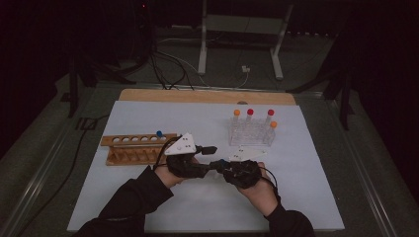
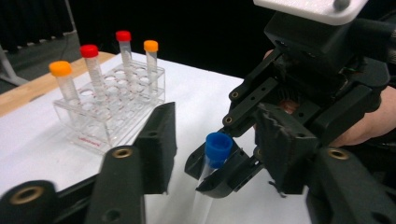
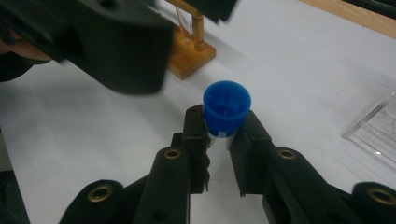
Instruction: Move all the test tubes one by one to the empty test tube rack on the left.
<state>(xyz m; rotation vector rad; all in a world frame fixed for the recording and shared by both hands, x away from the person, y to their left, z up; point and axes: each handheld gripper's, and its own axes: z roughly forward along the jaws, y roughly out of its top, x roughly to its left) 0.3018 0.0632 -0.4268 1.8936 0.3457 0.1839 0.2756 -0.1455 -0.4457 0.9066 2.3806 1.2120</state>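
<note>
Seen from the high view: left gripper (image 1: pixel 211 148) and right gripper (image 1: pixel 216 166) met nose to nose just below the table (image 1: pixel 148 116) centre, wooden rack (image 1: pixel 136 148) at nine o'clock of them, clear rack (image 1: pixel 252 133) at one o'clock. Switched to the left gripper view: own jaws stood spread with nothing pinched, blue-capped tube (image 2: pixel 215 154) between them at five o'clock of the clear rack (image 2: pixel 112 112), clamped just under its cap by the right gripper (image 2: pixel 219 170). Over to the right gripper view: jaws pressed tight on the tube (image 3: pixel 226 108) below its blue cap, the other gripper's jaw blurred at eleven o'clock, wooden rack (image 3: pixel 191 51) at twelve.
</note>
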